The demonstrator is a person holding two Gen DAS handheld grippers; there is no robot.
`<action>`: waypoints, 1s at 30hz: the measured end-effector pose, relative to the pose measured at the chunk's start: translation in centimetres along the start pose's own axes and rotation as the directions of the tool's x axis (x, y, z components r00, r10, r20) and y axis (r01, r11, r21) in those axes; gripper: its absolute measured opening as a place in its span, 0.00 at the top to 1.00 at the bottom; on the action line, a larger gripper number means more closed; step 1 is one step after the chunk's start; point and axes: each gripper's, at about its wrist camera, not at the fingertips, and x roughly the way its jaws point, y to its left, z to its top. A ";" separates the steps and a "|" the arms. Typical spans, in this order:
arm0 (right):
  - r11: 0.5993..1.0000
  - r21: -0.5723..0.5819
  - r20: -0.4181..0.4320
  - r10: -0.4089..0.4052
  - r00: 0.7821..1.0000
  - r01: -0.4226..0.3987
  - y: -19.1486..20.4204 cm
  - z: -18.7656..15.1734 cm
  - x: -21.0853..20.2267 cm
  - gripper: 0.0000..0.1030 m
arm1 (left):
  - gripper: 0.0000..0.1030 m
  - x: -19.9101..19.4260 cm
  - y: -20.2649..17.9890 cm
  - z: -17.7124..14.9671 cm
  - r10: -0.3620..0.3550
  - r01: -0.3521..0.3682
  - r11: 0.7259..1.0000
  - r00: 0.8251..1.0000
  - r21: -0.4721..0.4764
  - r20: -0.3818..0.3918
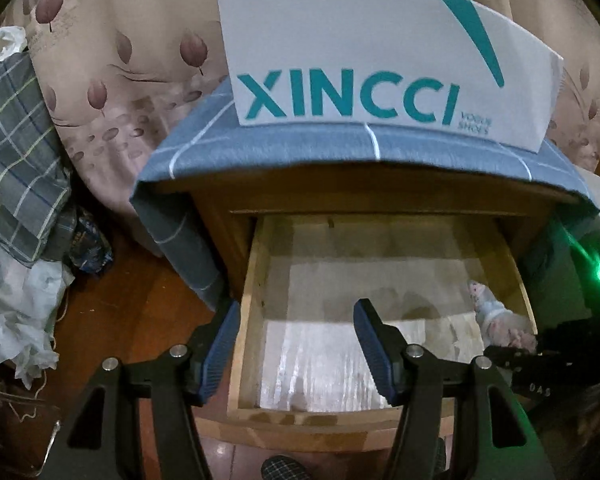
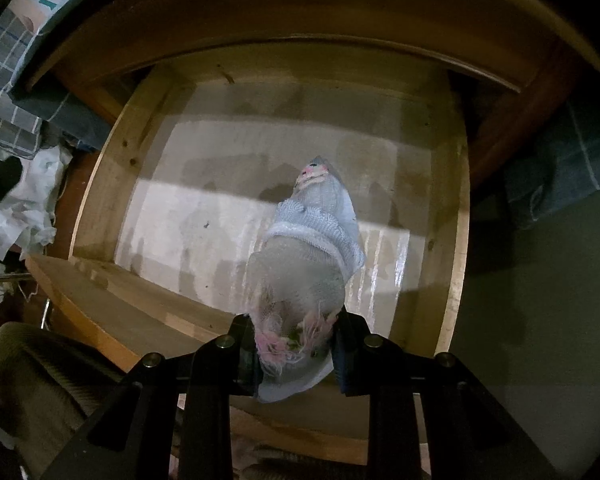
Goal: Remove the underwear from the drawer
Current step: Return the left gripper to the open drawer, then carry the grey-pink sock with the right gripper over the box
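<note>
Now right tool (image 2: 296,354) grips one underwear (image 2: 312,232) over one drawer (image 2: 456,240); left tool (image 1: 296,344) gapes wide.

One drawer (image 1: 256,320) — one underwear (image 2: 312,240), one shoebox (image 1: 380,60), two hand-held grippers.

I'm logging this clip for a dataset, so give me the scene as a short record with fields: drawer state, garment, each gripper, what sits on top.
drawer: wooden drawer pulled open, pale liner on its floor
garment: light blue underwear with pink trim, hanging over the drawer
right gripper: right gripper shut on the underwear
left gripper: left gripper open, holding nothing, over the drawer's front left
on top: white XINCCI box on blue checked cloth
</note>
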 end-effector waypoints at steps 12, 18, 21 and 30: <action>0.999 -0.017 0.002 -0.038 0.999 0.038 0.0 0.0 0.0 0.76 | 0.41 0.5 1.3 -0.8 0.021 -0.020 0.996 1.000 -0.087 0.013; 0.999 -0.020 0.009 -0.049 0.999 0.049 0.2 0.0 0.0 0.76 | 0.41 0.5 1.7 -0.9 0.021 -0.020 0.995 1.000 -0.098 0.011; 0.997 -0.029 0.026 -0.065 0.998 0.066 0.3 -0.2 -0.3 0.76 | 0.41 0.5 1.8 -0.9 0.019 -0.018 0.995 1.000 -0.098 0.015; 0.996 -0.061 0.106 -0.055 0.993 0.062 1.0 -0.3 -2.6 0.76 | 0.41 0.2 2.5 -1.1 0.020 -0.017 0.993 0.999 -0.120 0.025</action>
